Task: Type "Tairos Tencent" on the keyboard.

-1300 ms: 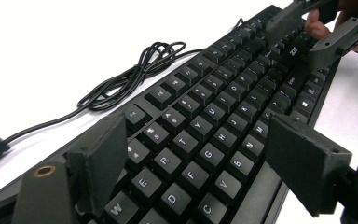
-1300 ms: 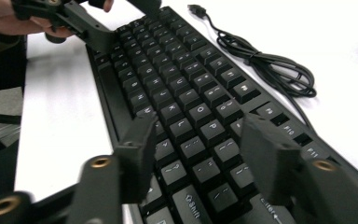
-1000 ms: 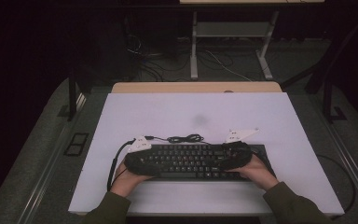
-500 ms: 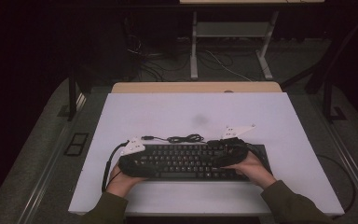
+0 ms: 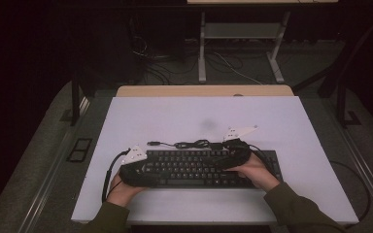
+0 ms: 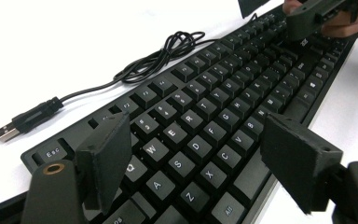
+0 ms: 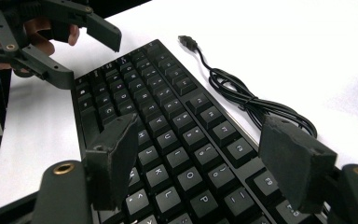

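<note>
A black keyboard (image 5: 194, 170) lies flat on the white table (image 5: 184, 116), with its black cable (image 5: 189, 144) coiled just behind it. My left gripper (image 5: 148, 170) hovers over the keyboard's left end and points along the keys (image 6: 198, 128). It is open, nothing sits between its pads, and its jaws have just been closing a little. My right gripper (image 5: 223, 162) hovers over the right half and points the opposite way (image 7: 198, 128). It is open too, its jaws have just been opening, and only keys (image 7: 186, 140) lie beneath it.
The cable (image 6: 168, 53) ends in a loose USB plug (image 6: 9, 132) on the table behind the keyboard's left end, also seen as the plug (image 7: 186, 41). A wooden strip (image 5: 204, 91) edges the table's far side. Bare white surface lies behind the keyboard.
Both hands stay at the keyboard's ends. The right gripper has edged slightly inward over the keys. The keyboard has not visibly shifted.
</note>
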`<action>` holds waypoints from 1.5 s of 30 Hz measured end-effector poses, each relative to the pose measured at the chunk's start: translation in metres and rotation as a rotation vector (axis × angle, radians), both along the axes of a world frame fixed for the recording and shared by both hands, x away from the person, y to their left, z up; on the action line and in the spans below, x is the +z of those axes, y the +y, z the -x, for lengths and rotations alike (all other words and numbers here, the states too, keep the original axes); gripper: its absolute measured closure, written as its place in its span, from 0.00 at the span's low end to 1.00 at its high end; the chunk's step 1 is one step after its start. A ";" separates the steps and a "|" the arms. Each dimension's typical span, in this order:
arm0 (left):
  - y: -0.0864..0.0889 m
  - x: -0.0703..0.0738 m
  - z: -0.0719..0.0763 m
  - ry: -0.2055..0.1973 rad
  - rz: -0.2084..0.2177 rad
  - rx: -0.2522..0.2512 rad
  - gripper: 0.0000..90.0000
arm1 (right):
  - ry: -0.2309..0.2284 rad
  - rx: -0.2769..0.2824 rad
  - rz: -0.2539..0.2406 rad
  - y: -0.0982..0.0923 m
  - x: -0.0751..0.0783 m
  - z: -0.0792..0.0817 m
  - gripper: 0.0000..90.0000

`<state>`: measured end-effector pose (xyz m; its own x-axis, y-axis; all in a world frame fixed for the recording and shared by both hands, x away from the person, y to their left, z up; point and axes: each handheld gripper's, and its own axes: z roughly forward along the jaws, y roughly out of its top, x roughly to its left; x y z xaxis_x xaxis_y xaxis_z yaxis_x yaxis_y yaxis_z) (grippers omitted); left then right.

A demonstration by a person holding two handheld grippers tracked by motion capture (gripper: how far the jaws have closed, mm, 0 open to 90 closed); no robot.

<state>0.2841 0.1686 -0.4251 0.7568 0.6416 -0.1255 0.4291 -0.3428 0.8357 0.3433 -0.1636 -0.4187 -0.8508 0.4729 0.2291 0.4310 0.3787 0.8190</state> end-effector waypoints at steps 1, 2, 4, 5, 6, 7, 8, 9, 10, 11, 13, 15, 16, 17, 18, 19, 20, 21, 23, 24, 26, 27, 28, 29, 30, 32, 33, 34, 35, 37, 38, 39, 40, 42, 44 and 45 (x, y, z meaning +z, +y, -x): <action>0.000 0.000 0.000 0.000 0.000 0.001 0.28 | 0.000 0.000 -0.003 0.001 0.000 0.000 0.31; 0.000 -0.001 0.000 0.003 0.003 0.003 0.30 | 0.002 0.000 -0.002 0.001 0.000 0.000 0.31; 0.001 -0.002 0.000 0.000 -0.010 0.000 0.33 | 0.000 0.002 -0.002 0.001 -0.001 -0.001 0.31; 0.001 -0.002 0.000 -0.004 -0.024 0.002 0.35 | -0.004 0.004 0.001 0.002 -0.001 -0.001 0.31; 0.002 -0.003 0.000 -0.004 -0.032 0.001 0.37 | -0.003 0.003 0.001 0.002 -0.002 -0.001 0.31; 0.002 -0.003 0.000 0.001 -0.035 0.001 0.39 | -0.005 0.004 0.000 0.003 -0.002 -0.001 0.31; 0.002 -0.004 0.000 0.001 -0.037 0.002 0.41 | -0.005 0.005 0.000 0.003 -0.002 -0.001 0.31; 0.003 -0.004 0.000 0.001 -0.040 0.001 0.44 | -0.004 0.004 0.000 0.003 -0.001 -0.001 0.31; 0.003 -0.004 0.000 0.002 -0.040 -0.002 0.48 | -0.005 0.005 0.000 0.004 -0.001 -0.001 0.31; 0.003 -0.004 0.000 0.002 -0.043 -0.001 0.51 | -0.006 0.005 -0.002 0.004 -0.001 -0.001 0.31; 0.004 -0.004 -0.001 0.006 -0.055 0.002 0.60 | -0.010 0.010 0.002 0.006 -0.002 -0.002 0.31; 0.005 -0.004 -0.001 0.014 -0.059 0.012 0.67 | -0.004 0.009 0.005 0.007 -0.003 -0.002 0.31; 0.006 -0.004 -0.002 0.016 -0.058 0.012 0.73 | -0.005 0.011 0.005 0.008 -0.004 -0.002 0.31; 0.006 -0.004 -0.002 0.020 -0.065 0.012 0.76 | -0.006 0.013 0.007 0.008 -0.004 -0.002 0.31; 0.007 -0.005 -0.003 0.023 -0.068 0.014 0.80 | -0.008 0.014 0.010 0.008 -0.004 -0.002 0.31; 0.008 -0.005 -0.003 0.028 -0.074 0.010 0.84 | -0.006 0.013 0.009 0.009 -0.005 -0.002 0.31; 0.007 -0.005 -0.003 0.033 -0.065 0.014 0.88 | -0.005 0.013 0.009 0.009 -0.005 -0.001 0.30; 0.008 -0.005 -0.003 0.034 -0.068 0.014 0.90 | -0.005 0.014 0.011 0.009 -0.005 -0.001 0.30; 0.008 -0.005 -0.004 0.038 -0.072 0.018 0.96 | -0.003 0.014 0.014 0.010 -0.005 -0.001 0.30; 0.008 -0.005 -0.004 0.038 -0.083 0.023 0.99 | -0.003 0.014 0.014 0.010 -0.005 -0.001 0.30; 0.009 -0.006 -0.005 0.044 -0.083 0.031 0.99 | -0.003 0.014 0.014 0.010 -0.005 -0.001 0.30; 0.010 -0.006 -0.005 0.046 -0.084 0.035 0.99 | -0.003 0.014 0.014 0.010 -0.005 -0.001 0.30; 0.010 -0.006 -0.006 0.048 -0.086 0.037 0.99 | -0.003 0.014 0.013 0.010 -0.005 -0.001 0.30; 0.011 -0.007 -0.006 0.049 -0.083 0.038 0.99 | -0.003 0.015 0.014 0.010 -0.005 -0.001 0.30; 0.011 -0.007 -0.006 0.050 -0.081 0.037 0.99 | -0.002 0.014 0.013 0.010 -0.005 -0.001 0.30; 0.011 -0.007 -0.006 0.048 -0.081 0.037 0.99 | -0.002 0.014 0.012 0.010 -0.005 -0.001 0.30; 0.011 -0.008 -0.007 0.049 -0.080 0.038 0.99 | -0.002 0.015 0.012 0.010 -0.005 -0.001 0.30; 0.011 -0.008 -0.007 0.048 -0.083 0.037 0.99 | -0.004 0.017 0.014 0.010 -0.006 -0.001 0.30; 0.011 -0.009 -0.007 0.050 -0.084 0.037 0.99 | -0.003 0.018 0.014 0.010 -0.006 -0.002 0.30; 0.011 -0.010 -0.008 0.057 -0.082 0.038 0.99 | -0.004 0.021 0.014 0.010 -0.006 -0.002 0.30; 0.011 -0.011 -0.009 0.058 -0.082 0.040 0.99 | -0.004 0.021 0.013 0.011 -0.006 -0.002 0.30; 0.010 -0.011 -0.009 0.061 -0.080 0.039 0.99 | -0.003 0.022 0.014 0.011 -0.006 -0.002 0.30; 0.010 -0.011 -0.009 0.063 -0.079 0.038 0.99 | -0.002 0.022 0.015 0.011 -0.006 -0.002 0.30; 0.010 -0.012 -0.010 0.066 -0.080 0.037 0.99 | -0.004 0.023 0.016 0.011 -0.007 -0.002 0.30; 0.009 -0.012 -0.010 0.068 -0.079 0.036 0.99 | -0.006 0.023 0.016 0.012 -0.007 -0.001 0.30; 0.009 -0.013 -0.010 0.069 -0.078 0.036 0.99 | -0.005 0.023 0.016 0.012 -0.007 -0.001 0.30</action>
